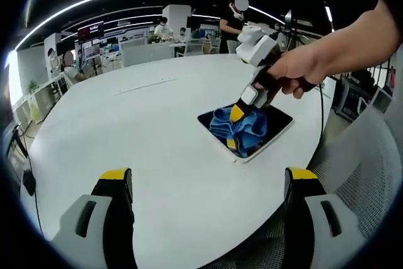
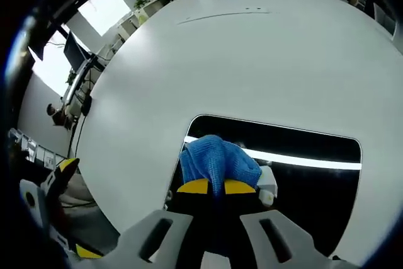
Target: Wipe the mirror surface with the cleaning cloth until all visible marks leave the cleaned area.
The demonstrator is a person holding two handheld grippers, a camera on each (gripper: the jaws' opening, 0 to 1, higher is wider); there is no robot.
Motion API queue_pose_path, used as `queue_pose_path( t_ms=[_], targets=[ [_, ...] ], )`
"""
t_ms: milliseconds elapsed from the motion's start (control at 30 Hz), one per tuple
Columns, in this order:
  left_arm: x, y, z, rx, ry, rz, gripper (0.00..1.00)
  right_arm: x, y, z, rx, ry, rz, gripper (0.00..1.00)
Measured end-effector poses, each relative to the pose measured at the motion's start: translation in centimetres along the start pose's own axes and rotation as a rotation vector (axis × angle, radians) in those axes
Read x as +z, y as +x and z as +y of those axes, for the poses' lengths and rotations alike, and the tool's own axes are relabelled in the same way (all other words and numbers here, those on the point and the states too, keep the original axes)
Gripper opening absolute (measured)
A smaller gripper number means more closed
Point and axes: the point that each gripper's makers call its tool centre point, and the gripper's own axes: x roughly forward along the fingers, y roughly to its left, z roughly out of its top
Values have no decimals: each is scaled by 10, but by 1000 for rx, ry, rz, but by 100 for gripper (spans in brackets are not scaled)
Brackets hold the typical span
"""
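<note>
A dark rectangular mirror in a white frame lies flat on the white round table, near its right edge. A bunched blue cleaning cloth rests on the mirror's left part. A hand holds my right gripper down on the cloth. In the right gripper view its yellow-tipped jaws are shut on the blue cloth, pressed onto the mirror, whose glass reflects a ceiling light strip. My left gripper hovers open over the table's near side, with nothing between its fingers.
A grey mesh chair stands past the table edge at the right. Desks, monitors and several people fill the far background. At the lower left of the right gripper view, a yellow fingertip of the left gripper shows.
</note>
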Motion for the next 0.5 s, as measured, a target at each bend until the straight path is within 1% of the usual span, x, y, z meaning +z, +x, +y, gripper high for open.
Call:
queue_pose_path(
  t_ms=[200,500],
  targets=[
    [0,0,0,2,2,2,99,-2,-3,-11,-4,5,-4,0],
    [1,-1,1,2,-6,-3,99,-8,-15,-33,-15,14,-8,0]
  ],
)
